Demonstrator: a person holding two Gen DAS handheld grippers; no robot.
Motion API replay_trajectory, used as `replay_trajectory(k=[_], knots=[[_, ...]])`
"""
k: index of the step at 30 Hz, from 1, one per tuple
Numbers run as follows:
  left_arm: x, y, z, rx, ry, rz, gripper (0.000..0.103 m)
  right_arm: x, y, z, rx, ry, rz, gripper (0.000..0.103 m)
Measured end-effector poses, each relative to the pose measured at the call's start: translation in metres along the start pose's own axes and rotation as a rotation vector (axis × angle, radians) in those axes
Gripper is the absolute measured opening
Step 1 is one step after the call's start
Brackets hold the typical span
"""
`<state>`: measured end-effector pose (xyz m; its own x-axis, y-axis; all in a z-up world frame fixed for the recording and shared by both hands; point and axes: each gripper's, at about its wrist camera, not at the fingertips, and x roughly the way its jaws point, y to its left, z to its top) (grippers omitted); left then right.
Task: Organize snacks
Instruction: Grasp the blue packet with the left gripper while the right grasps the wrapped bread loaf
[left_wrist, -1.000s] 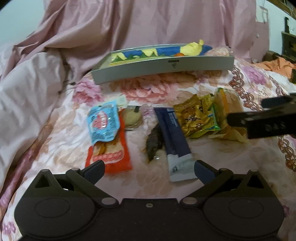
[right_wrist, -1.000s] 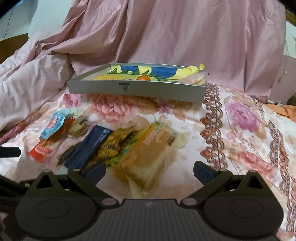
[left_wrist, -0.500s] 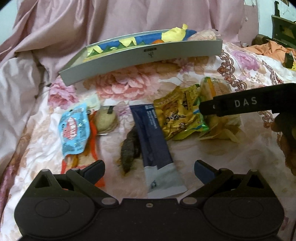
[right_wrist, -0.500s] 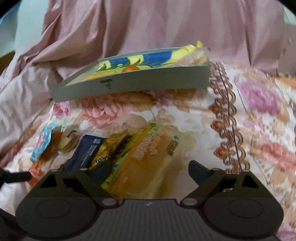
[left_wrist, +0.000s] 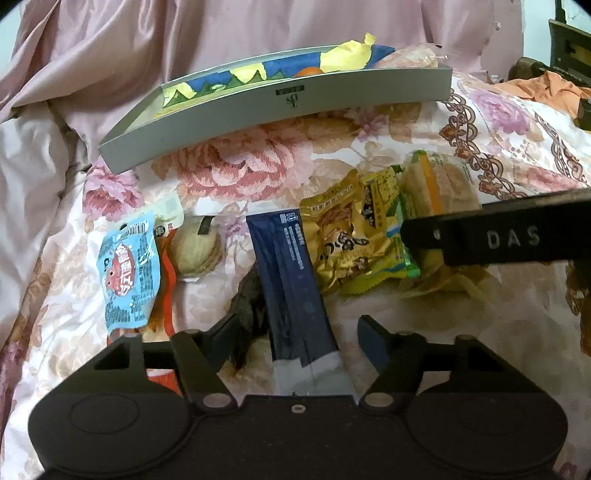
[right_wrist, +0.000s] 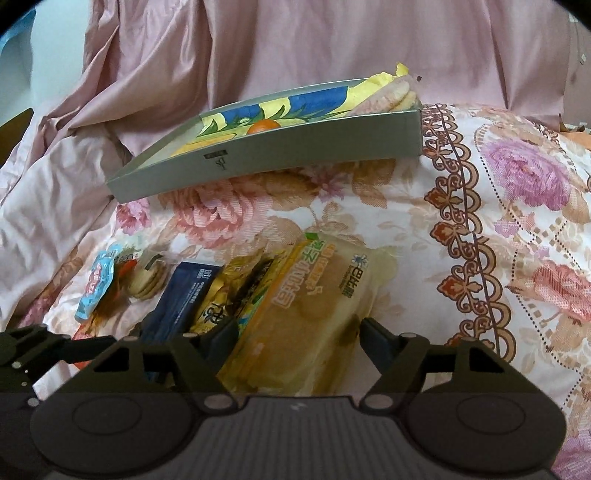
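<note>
Several snack packs lie on a floral bedspread in front of a grey tray (left_wrist: 258, 110). My left gripper (left_wrist: 299, 336) is open, its fingers either side of a long dark blue packet (left_wrist: 291, 280). A dark dried snack (left_wrist: 251, 295) lies beside its left finger. My right gripper (right_wrist: 295, 332) is open, its fingers astride a clear yellow bread pack (right_wrist: 314, 310). The right gripper's finger shows as a black bar (left_wrist: 498, 236) in the left wrist view, over the bread pack (left_wrist: 436, 184).
A gold and green packet (left_wrist: 351, 240), a round biscuit (left_wrist: 195, 251), a light blue pouch (left_wrist: 127, 266) and an orange pack (left_wrist: 168, 266) lie in the row. The tray (right_wrist: 295, 147) holds a colourful liner and pale biscuits (right_wrist: 388, 96). Pink bedding is heaped behind and left.
Both grippers have moved forward and down onto the row. The left now straddles the blue packet, the right straddles the bread pack. Both pairs of fingers have narrowed.
</note>
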<state>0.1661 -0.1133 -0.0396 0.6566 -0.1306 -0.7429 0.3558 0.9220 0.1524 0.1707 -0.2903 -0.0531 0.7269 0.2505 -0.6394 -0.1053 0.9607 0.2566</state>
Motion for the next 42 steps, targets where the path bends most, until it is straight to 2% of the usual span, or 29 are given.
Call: replay_trajectory(k=[3,7,22,27,36,40,42], knots=[[0.002,0.000,0.004,0.005,0.011,0.026,0.049,0.000,0.000,0.000,0.001,0.000,0.001,0.076],[0.001,0.006,0.007,-0.021,0.021,0.037,0.037,0.000,0.000,0.000,0.000,0.001,0.001,0.073],[-0.022,0.016,-0.012,-0.150,0.048,-0.034,0.035,-0.015,0.000,-0.009,0.039,0.042,0.038,0.055],[-0.024,0.015,-0.015,-0.149,0.045,-0.041,0.036,-0.024,0.003,-0.014,0.027,0.064,0.051,0.055],[-0.010,0.011,-0.011,-0.086,0.072,-0.027,0.042,-0.020,0.005,-0.015,0.008,0.070,0.045,0.059],[-0.007,0.012,-0.009,-0.083,0.075,-0.030,0.042,-0.015,0.001,-0.015,0.036,0.088,0.058,0.063],[-0.008,0.013,-0.009,-0.088,0.070,-0.031,0.038,-0.013,0.001,-0.015,0.042,0.093,0.060,0.065]])
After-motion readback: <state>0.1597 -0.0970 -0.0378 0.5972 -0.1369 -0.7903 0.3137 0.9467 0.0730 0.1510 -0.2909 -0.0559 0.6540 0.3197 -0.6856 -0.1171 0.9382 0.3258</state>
